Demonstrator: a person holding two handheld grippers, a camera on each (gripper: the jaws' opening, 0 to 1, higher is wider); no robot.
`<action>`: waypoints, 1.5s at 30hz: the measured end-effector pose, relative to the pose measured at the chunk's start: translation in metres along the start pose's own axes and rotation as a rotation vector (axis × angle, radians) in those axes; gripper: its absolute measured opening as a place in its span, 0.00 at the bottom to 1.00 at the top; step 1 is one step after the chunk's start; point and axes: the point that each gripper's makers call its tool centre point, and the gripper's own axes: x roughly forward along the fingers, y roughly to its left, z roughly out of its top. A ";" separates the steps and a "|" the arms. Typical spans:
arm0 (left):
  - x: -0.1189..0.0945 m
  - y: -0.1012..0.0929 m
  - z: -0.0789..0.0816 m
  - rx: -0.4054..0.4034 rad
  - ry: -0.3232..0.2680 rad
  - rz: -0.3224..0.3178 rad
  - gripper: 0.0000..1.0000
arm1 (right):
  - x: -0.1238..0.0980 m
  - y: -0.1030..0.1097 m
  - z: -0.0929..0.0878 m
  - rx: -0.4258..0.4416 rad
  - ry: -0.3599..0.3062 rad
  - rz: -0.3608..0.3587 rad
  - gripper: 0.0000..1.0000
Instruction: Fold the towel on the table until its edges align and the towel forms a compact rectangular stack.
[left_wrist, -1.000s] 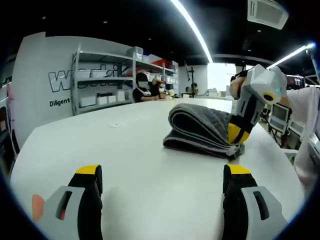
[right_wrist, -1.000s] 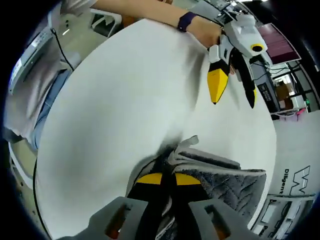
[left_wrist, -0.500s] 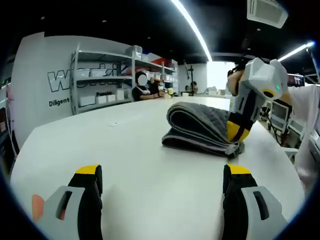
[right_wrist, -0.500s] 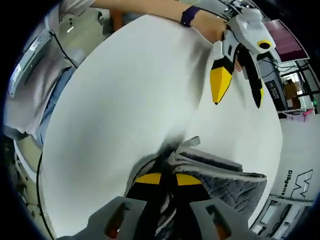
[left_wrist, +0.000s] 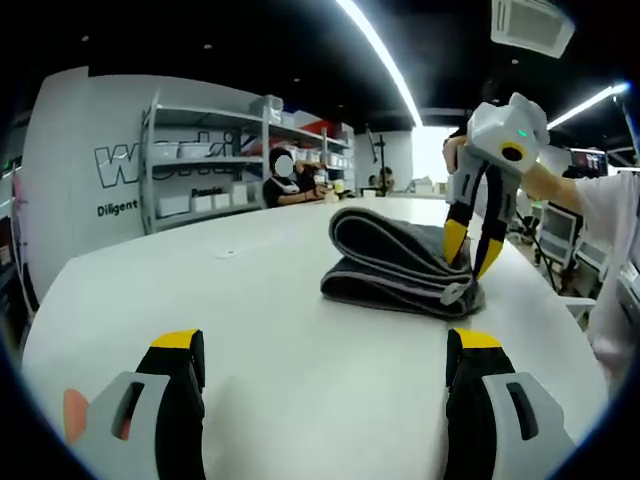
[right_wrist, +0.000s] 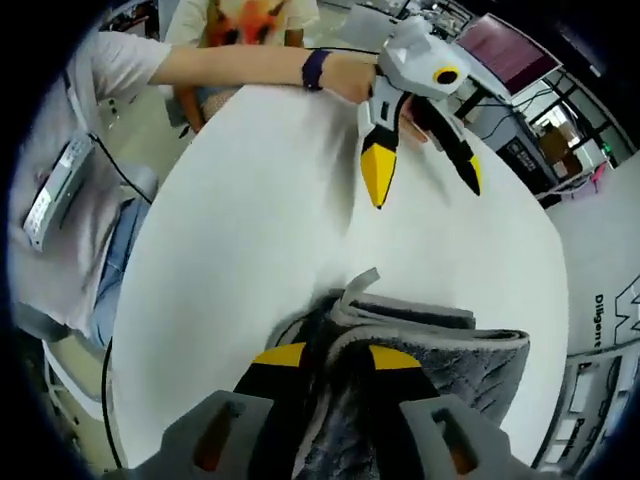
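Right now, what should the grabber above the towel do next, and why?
Probably lift away. The right gripper is open, its jaws apart over the towel's corner, and the towel already lies folded in a thick stack on the table. The left gripper hovers open farther off.

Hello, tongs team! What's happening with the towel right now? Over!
Left tongs open, hovering over the table. Right tongs open, over the towel's corner. Towel folded, top layer bulging. Nothing in the way.
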 end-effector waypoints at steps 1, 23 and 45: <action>0.000 0.000 0.000 0.000 0.001 0.001 0.99 | -0.003 -0.002 0.002 0.008 -0.018 -0.005 0.21; 0.001 -0.006 0.004 0.006 -0.013 -0.005 0.99 | -0.077 -0.032 -0.044 0.354 -0.778 -0.134 0.34; 0.004 -0.024 0.012 -0.012 -0.052 -0.078 0.99 | -0.059 -0.059 -0.085 0.419 -1.106 -0.165 0.76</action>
